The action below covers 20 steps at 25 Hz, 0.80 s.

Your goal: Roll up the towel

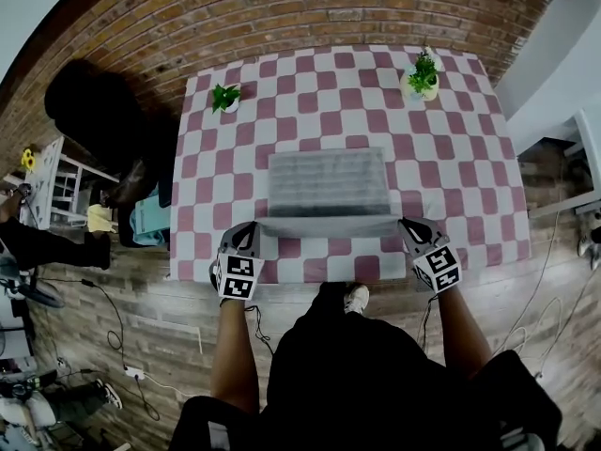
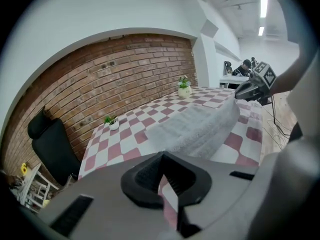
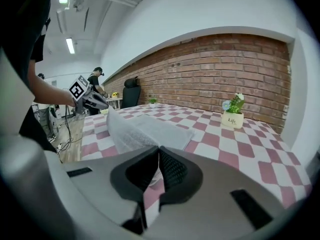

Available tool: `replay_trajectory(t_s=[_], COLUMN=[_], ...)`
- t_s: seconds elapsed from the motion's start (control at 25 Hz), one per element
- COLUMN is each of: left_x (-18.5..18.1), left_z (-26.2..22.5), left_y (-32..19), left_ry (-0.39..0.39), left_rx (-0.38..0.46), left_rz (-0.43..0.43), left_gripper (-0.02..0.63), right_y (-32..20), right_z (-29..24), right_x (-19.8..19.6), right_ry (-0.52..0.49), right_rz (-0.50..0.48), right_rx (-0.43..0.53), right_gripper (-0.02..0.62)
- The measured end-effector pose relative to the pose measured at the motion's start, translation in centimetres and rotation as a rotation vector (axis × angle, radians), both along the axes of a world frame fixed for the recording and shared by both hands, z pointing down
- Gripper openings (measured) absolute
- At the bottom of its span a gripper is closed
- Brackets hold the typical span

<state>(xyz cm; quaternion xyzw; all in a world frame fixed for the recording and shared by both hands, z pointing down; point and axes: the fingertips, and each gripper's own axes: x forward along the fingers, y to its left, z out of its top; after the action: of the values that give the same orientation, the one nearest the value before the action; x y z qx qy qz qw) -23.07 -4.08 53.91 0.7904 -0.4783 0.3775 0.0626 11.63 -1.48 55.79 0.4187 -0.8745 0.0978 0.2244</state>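
The left plant [image 1: 225, 96] stands at the far side of the table [image 1: 470, 158], well clear of the work. The left gripper [image 1: 250, 228] has its jaws pressed together on the near left corner of the towel [image 1: 329, 181]. The pinch is right at the tips, so only a scrap of cloth sits between them and the rest runs away toward the wall. The grey towel lies flat mid-table except for its near edge, which is off the surface and stretched between the two grippers (a hold at both corners makes that edge straight, I judge, so the first turn can go over evenly). The right gripper [image 1: 406, 224] is likewise clamped on the near right corner, with the towel spreading away to its left. The right plant [image 1: 423, 75] stands far off too.
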Motion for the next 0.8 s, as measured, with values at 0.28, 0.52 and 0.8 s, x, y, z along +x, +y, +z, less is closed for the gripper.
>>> replay_trajectory(t_s=[0.28,0.52,0.8], left_x=[0.1,0.3,0.5], left_z=[0.7,1.8,3.4], left_y=[-7.3,-12.7,-17.3], left_ry=[-0.010,-0.011,-0.025], left_rx=[-0.009,-0.017,-0.039], left_rz=[0.018,0.037,0.063], left_gripper=[-0.003,-0.003,-0.003], right_y=[-7.1,-12.6,-17.4], right_z=[0.3,1.3,2.1], right_x=[0.1,0.2,0.2], right_ry=[0.013,0.035,0.031], right_rz=[0.068,0.097,0.130], right_rx=[0.008,-0.007,-0.033], right_gripper=[0.005,0.005,0.005])
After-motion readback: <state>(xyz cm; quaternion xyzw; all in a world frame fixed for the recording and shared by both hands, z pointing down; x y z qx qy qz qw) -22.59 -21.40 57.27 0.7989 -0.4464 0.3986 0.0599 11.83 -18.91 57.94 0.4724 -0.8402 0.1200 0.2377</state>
